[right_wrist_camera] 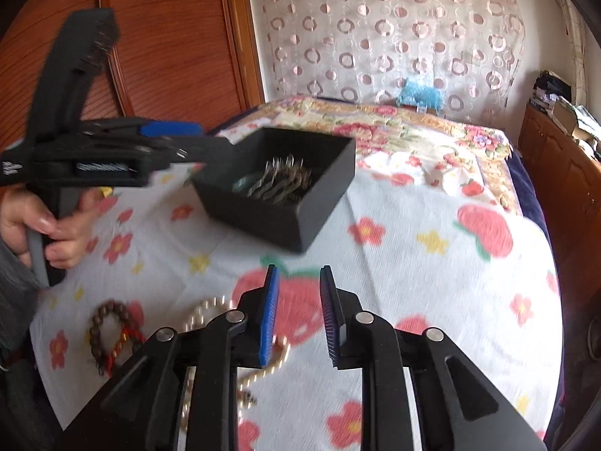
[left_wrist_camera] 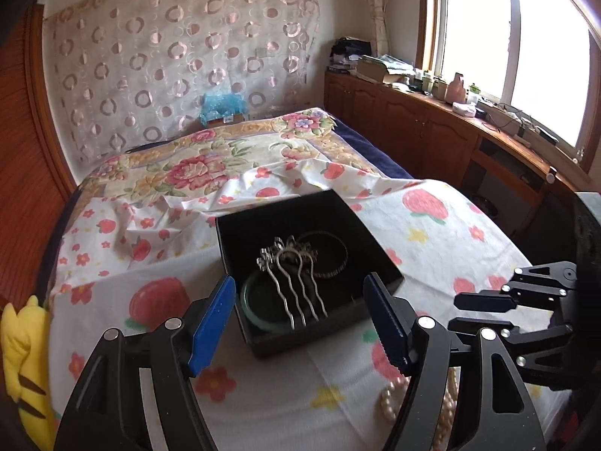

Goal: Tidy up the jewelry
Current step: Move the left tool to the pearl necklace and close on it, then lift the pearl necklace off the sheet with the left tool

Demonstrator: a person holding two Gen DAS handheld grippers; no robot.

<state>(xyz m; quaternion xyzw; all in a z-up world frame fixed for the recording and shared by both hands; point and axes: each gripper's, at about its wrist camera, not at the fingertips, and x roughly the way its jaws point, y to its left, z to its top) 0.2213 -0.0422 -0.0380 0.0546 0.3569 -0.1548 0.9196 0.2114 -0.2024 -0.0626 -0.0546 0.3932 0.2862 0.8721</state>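
An open black box [left_wrist_camera: 379, 248] [right_wrist_camera: 330, 150] sits on the bed. It holds a silver hair comb [left_wrist_camera: 296, 285], a jade bangle [left_wrist_camera: 251, 300] and a dark bangle [left_wrist_camera: 334, 259]. My left gripper [left_wrist_camera: 300, 319] is open and empty, just above the box's near edge; it also shows in the right wrist view [right_wrist_camera: 188, 139]. A pearl necklace [right_wrist_camera: 263, 368] [left_wrist_camera: 390, 398] and a brown bead bracelet [right_wrist_camera: 109, 334] lie on the sheet nearer me. My right gripper [right_wrist_camera: 298, 315] is open and empty above the pearls; it also shows in the left wrist view [left_wrist_camera: 484, 312].
The bed has a strawberry-print sheet [right_wrist_camera: 432, 263] over a floral blanket [left_wrist_camera: 195, 165]. A yellow plush toy [left_wrist_camera: 26, 368] lies at the left edge. A wooden cabinet with clutter [left_wrist_camera: 432, 112] runs under the window on the right. A wooden wardrobe [right_wrist_camera: 169, 37] stands left.
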